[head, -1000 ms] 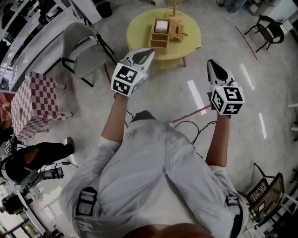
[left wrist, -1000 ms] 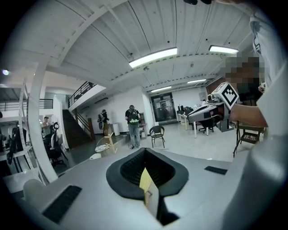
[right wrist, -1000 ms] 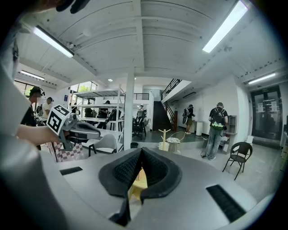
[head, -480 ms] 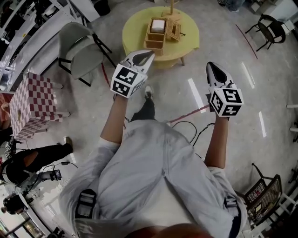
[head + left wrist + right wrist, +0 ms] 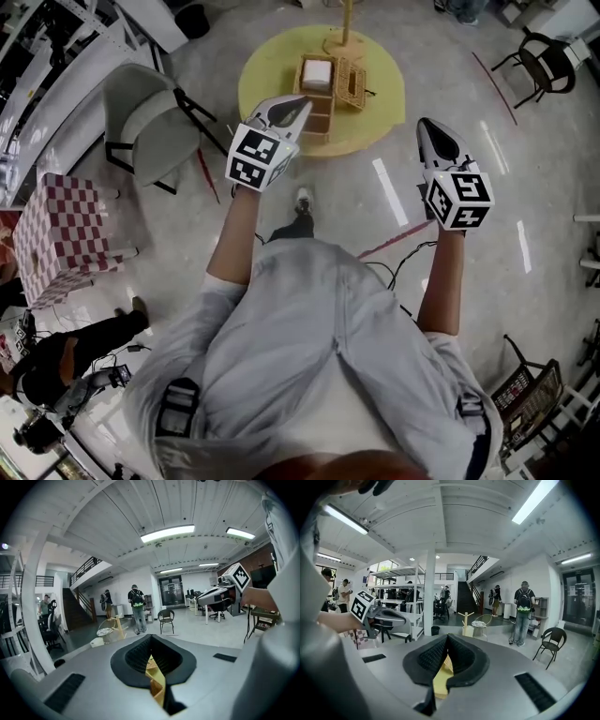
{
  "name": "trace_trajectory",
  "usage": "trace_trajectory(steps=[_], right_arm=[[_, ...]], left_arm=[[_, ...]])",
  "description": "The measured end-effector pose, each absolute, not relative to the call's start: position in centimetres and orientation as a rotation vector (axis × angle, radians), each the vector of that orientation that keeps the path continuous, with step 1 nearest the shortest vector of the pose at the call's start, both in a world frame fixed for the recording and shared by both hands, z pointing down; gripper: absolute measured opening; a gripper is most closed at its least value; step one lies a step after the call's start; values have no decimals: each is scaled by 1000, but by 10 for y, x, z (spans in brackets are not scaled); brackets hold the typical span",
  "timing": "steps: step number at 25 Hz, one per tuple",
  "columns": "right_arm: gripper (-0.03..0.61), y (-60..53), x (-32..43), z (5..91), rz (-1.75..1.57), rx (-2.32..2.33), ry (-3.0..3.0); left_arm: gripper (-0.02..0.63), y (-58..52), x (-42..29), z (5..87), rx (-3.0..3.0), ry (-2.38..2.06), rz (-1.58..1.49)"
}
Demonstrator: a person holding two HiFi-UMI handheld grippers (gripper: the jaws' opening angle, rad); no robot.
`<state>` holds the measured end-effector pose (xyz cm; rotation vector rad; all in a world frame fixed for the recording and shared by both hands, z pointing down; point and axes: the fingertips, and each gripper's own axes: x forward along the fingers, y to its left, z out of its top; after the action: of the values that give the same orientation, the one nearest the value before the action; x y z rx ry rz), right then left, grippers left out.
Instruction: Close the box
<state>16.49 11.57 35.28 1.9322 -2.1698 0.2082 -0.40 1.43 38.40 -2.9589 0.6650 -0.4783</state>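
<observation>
Jaws on both grippers are closed tip to tip, with nothing held between them. The left gripper (image 5: 301, 100) and the right gripper (image 5: 425, 124) are raised in the air in front of the person, well apart from each other. Both point forward towards a round yellow table (image 5: 380, 112), and neither touches anything.

From above, the head view shows the whole wooden box (image 5: 317, 94) standing on the table. In the picture it lies just beyond the left gripper's tip. Its long axis runs straight away from the person, from near end to far end. The box is open: its lid (image 5: 353, 82) is swung out to the right side, and a white block (image 5: 319, 72) sits in the far compartment. A thin wooden post (image 5: 347, 23) rises from the far part of the table. A grey folding chair (image 5: 150, 131) stands on the floor left of the table, and a red and white chequered stool (image 5: 61, 230) stands further left.

Neither gripper view shows the box whole. Each gives only a sliver of yellow table and pale wood through the narrow slit below its closed tips. They show instead what the head view lacks: a large hall with a white ceiling and strip lights. A staircase (image 5: 464, 597) is visible, along with a person wearing a backpack (image 5: 137, 606) and a black chair (image 5: 165, 619). Each gripper view also catches the other gripper, with its marker cube, at the edge
</observation>
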Motion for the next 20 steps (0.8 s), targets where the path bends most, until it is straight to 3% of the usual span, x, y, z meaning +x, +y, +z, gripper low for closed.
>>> trace_trajectory(steps=[20], right_arm=[[23, -74, 187, 407, 385, 1934, -2029]], left_arm=[[28, -182, 16, 418, -3053, 579, -550]])
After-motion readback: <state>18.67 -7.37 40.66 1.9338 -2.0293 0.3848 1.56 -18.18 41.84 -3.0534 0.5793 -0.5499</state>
